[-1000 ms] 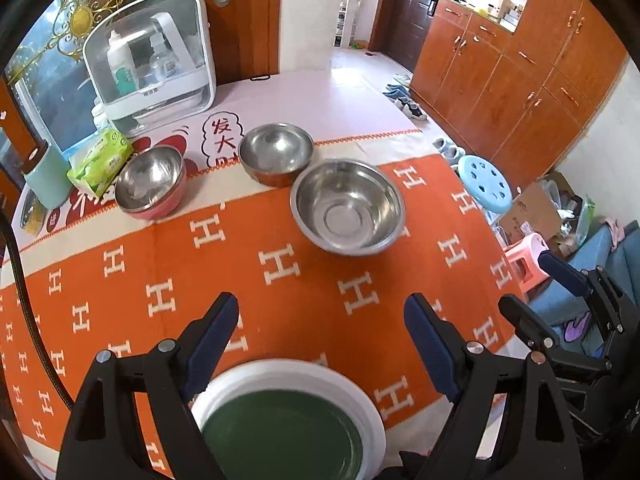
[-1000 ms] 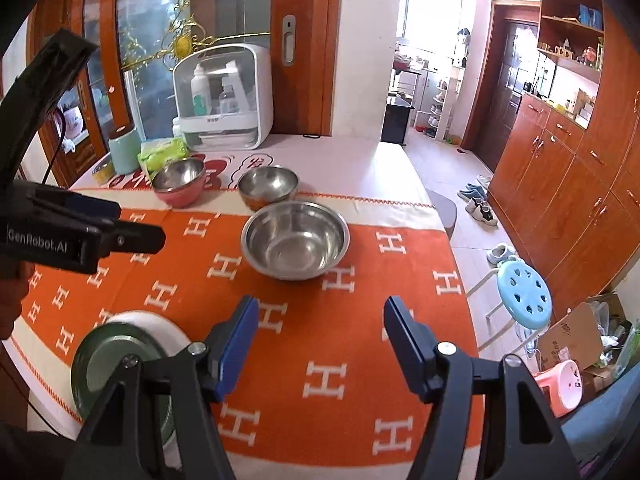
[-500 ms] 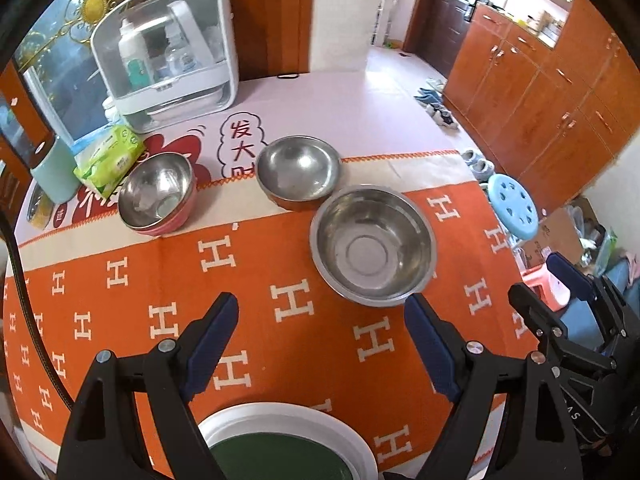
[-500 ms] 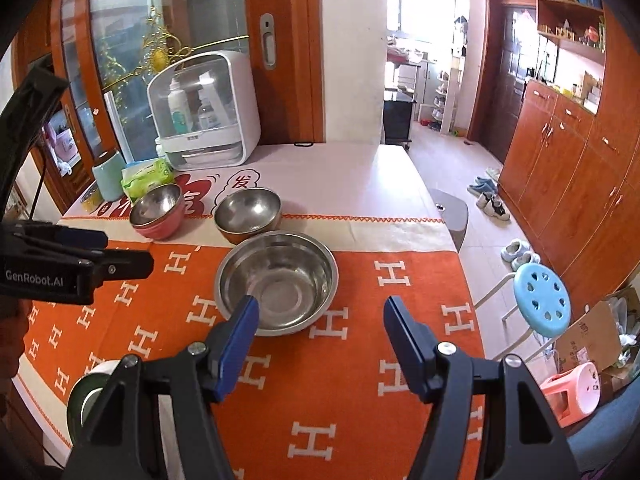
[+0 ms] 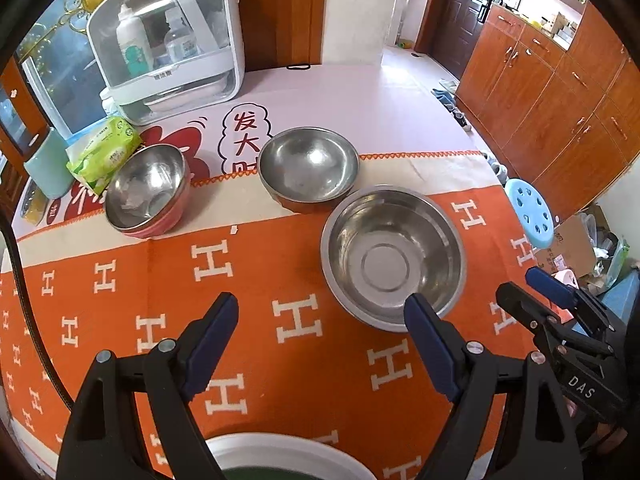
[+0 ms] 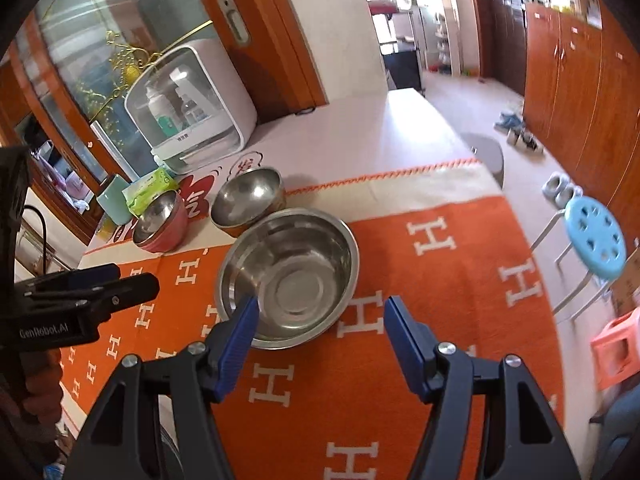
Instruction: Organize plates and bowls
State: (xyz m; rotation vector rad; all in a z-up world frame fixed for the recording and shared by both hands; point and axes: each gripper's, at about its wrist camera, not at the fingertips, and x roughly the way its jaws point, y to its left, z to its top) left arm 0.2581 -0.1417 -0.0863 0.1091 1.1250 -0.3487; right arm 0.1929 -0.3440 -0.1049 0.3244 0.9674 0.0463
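a large steel bowl [image 5: 394, 258] sits on the orange h-patterned cloth [image 5: 248, 288] toward the right side of the desk [image 5: 340, 92], empty and upright. just behind it, a brown-sided steel bowl [image 5: 309, 168] stands at the cloth's pale border, its rim close to or touching the large bowl's rim; which, the views do not settle. a pink-sided steel bowl [image 5: 147, 191] rests further toward the left edge, apart from the other two. at the near edge of the desk the white rim of a green plate [image 5: 280, 456] shows, mostly cut off by the frame.

the left tongs [image 5: 320, 334] hang over the cloth between the plate and the bowls, jaws wide apart with nothing between them; the right-hand pad [image 5: 430, 348] overlaps the large bowl's near rim in the left wrist view, though contact cannot be confirmed. the right tongs [image 6: 320, 334] point down at the near rim of the large bowl, jaws parted and gripping nothing; in the right wrist view the left-hand pad [image 6: 238, 344] lies over the bowl's rim and the other over bare cloth.

at the far left corner stand a white lidded storage case [image 5: 168, 40] holding bottles, a green pack of wipes [image 5: 105, 152] and a pale teal cup [image 5: 48, 168]. off the desk's right edge, a blue stool [image 6: 596, 236] and a pink stool [image 6: 616, 344] stand on the floor beside wooden cabinets [image 5: 560, 92].
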